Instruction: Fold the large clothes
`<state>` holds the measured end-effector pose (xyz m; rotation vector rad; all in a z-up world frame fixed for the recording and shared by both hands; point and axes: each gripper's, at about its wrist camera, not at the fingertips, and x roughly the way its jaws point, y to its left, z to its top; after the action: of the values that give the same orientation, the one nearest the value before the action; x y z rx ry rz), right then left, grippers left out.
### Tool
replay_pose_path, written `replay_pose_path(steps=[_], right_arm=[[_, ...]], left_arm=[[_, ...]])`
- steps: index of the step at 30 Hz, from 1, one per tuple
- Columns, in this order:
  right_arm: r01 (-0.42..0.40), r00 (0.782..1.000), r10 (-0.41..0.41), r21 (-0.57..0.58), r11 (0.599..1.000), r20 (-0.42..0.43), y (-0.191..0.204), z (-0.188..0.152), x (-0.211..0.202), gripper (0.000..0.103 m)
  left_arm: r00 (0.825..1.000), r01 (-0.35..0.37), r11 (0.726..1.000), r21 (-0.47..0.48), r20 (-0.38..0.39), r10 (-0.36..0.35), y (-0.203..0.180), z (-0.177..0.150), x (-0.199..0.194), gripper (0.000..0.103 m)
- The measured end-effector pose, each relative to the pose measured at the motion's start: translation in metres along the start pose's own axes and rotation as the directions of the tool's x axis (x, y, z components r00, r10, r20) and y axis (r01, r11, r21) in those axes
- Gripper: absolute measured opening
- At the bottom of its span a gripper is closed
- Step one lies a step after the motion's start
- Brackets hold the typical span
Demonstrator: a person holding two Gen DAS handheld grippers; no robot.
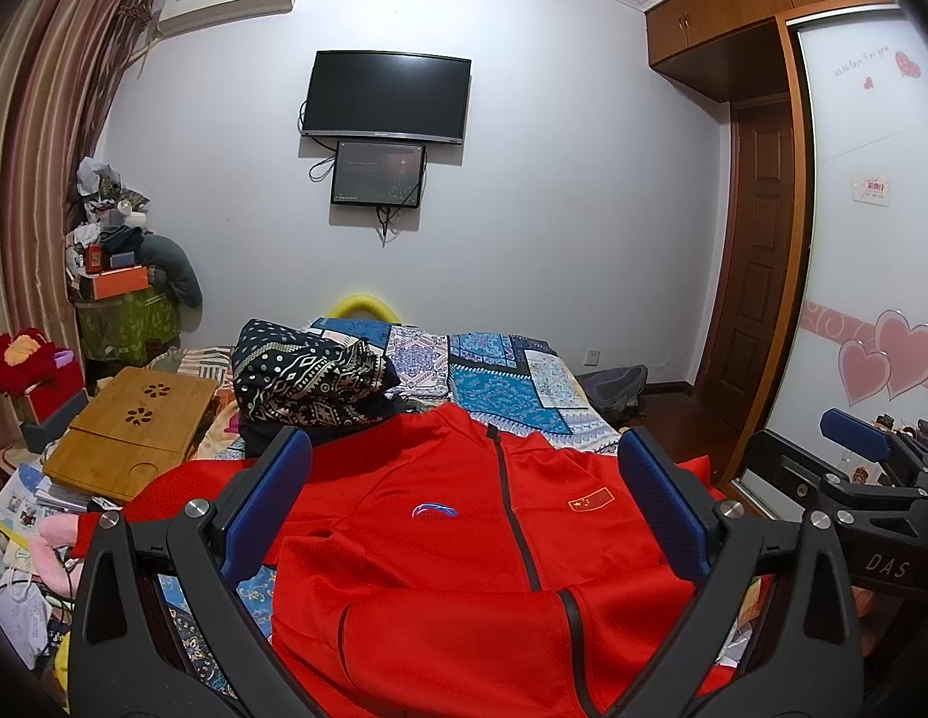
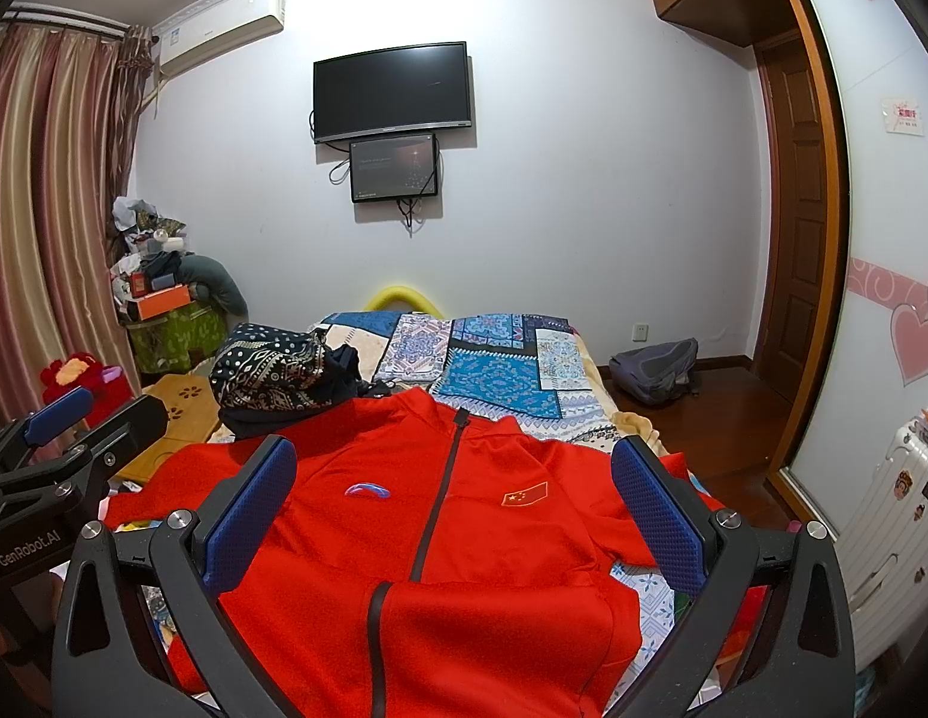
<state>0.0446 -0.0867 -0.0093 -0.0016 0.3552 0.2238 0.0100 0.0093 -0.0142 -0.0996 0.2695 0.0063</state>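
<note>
Your left gripper (image 1: 464, 508), black-framed with blue ribbed pads, stands with its jaws spread wide and nothing between them; it hangs above the garment without touching it. Your right gripper (image 2: 458, 517), of the same build, is likewise spread wide and holds nothing. Each tool shows at the edge of the other's view, so the two sit side by side at the near end of the bed.

The red zip-front sports jacket (image 1: 464, 568) lies front-up on the bed directly beyond both grippers, collar at the far end, hem toward you. Its dark zip (image 2: 440, 514) runs down the middle and appears closed. A blue-and-red chest logo (image 1: 435, 511) sits left of the zip and a small red flag patch with yellow stars (image 2: 525, 493) sits right of it. One sleeve lies folded across the lower front, cuff near the middle.

The blue patchwork-patterned bedspread (image 2: 499, 377) shows beyond the collar and at the near right. A heap of dark patterned cloth (image 1: 308, 377) rests just beyond the jacket's left shoulder. A bamboo lap tray (image 1: 134, 425) lies at the left edge of the bed. On the far wall hangs a black flat television (image 1: 386, 96).
</note>
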Motion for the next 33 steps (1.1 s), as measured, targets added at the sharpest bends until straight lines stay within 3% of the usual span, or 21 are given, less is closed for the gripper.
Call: replay_pose_path(steps=[14,20,26,30,33], right_arm=[[0.000,1.000,0.000,0.000,1.000,-0.020,-0.003,-0.001,0.009,0.103],[0.000,0.999,0.000,-0.003,1.000,-0.037,-0.005,0.001,0.019,0.103],[-0.001,0.998,0.001,-0.007,1.000,-0.059,-0.012,0.009,0.042,0.103],[0.001,0.997,-0.002,-0.009,1.000,-0.079,-0.020,0.014,0.061,0.103],[0.001,0.994,-0.002,-0.006,1.000,-0.106,-0.024,0.018,0.081,0.103]], left_arm=[[1.000,-0.006,1.000,-0.010,-0.012,0.006,0.007,-0.003,0.011,0.103],[0.998,-0.054,0.998,-0.026,-0.010,0.054,0.027,0.004,0.021,0.103],[0.987,-0.159,0.985,-0.069,-0.024,0.158,0.078,0.013,0.038,0.103],[0.963,-0.265,0.960,-0.086,-0.082,0.258,0.128,0.011,0.058,0.103],[0.943,-0.312,0.943,-0.120,-0.163,0.291,0.170,0.001,0.076,0.103]])
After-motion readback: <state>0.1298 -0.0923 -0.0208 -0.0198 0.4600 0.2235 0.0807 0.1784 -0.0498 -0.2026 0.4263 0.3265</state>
